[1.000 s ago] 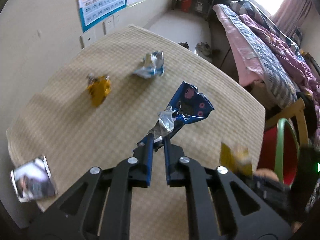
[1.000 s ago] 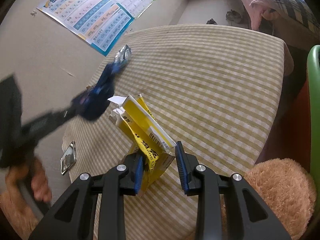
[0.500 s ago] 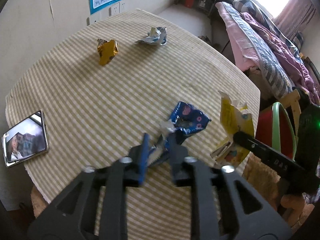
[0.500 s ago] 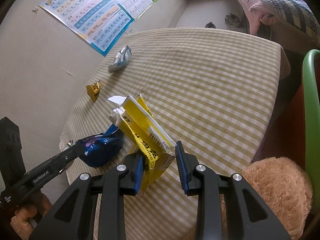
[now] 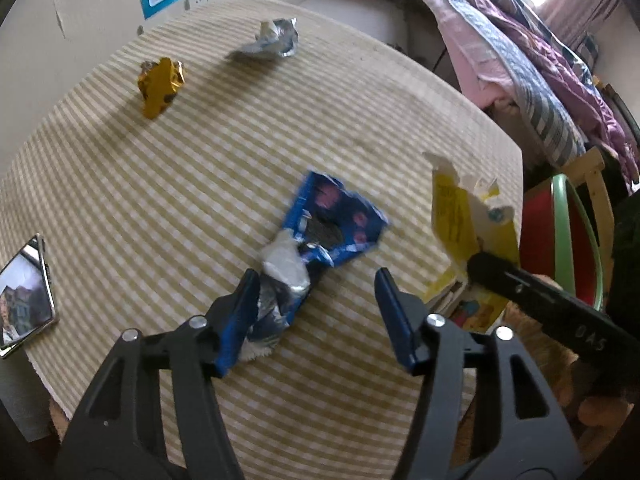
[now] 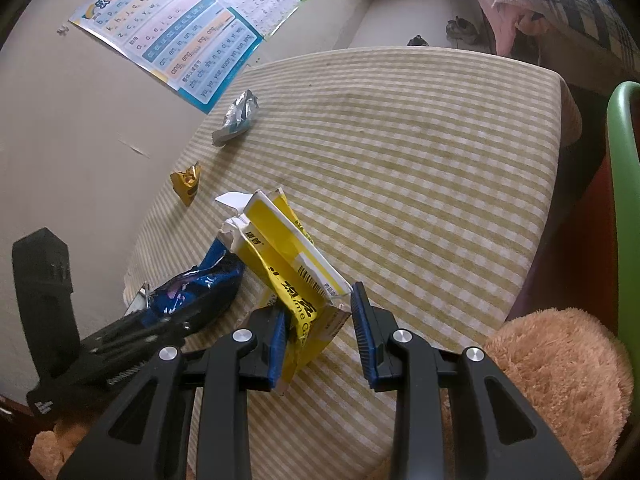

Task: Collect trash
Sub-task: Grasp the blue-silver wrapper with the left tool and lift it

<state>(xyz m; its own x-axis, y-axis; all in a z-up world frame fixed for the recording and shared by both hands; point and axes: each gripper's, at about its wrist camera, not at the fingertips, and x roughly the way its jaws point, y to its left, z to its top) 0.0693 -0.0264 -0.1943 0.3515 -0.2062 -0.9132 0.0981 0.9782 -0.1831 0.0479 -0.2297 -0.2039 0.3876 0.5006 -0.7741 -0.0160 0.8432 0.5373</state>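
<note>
Left wrist view looks down on a table (image 5: 168,184) covered in a yellow-and-white checked cloth, set against a beige wall with a lettered poster (image 6: 172,36); a bed (image 5: 532,60) heaped with striped and purple blankets stands beyond the far edge, and a green-rimmed chair (image 5: 568,224) sits near the table's right side. A phone (image 5: 24,296) lies flat at the left edge of the cloth. The blue wrapper (image 5: 320,240) lies near the middle of the front edge, its long axis running from its twisted silver end by the left gripper (image 5: 316,308) out to its flared printed end, which points away toward the far side. That gripper's jaws stand wide apart; the left finger touches the wrapper's twisted end, the right finger is clear of it, so nothing is clamped. A gold wrapper (image 5: 160,86) and a crumpled silver wrapper (image 5: 268,40) lie apart farther back, near the wall. In the right wrist view, the right gripper (image 6: 318,332) has the yellow carton (image 6: 288,264) between its fingers, torn top tilted up and away toward the wall. Its left finger presses the carton; a gap shows at the right finger, so a firm grip cannot be told. A fuzzy brown plush (image 6: 560,376) sits just beside the table's near corner.
</note>
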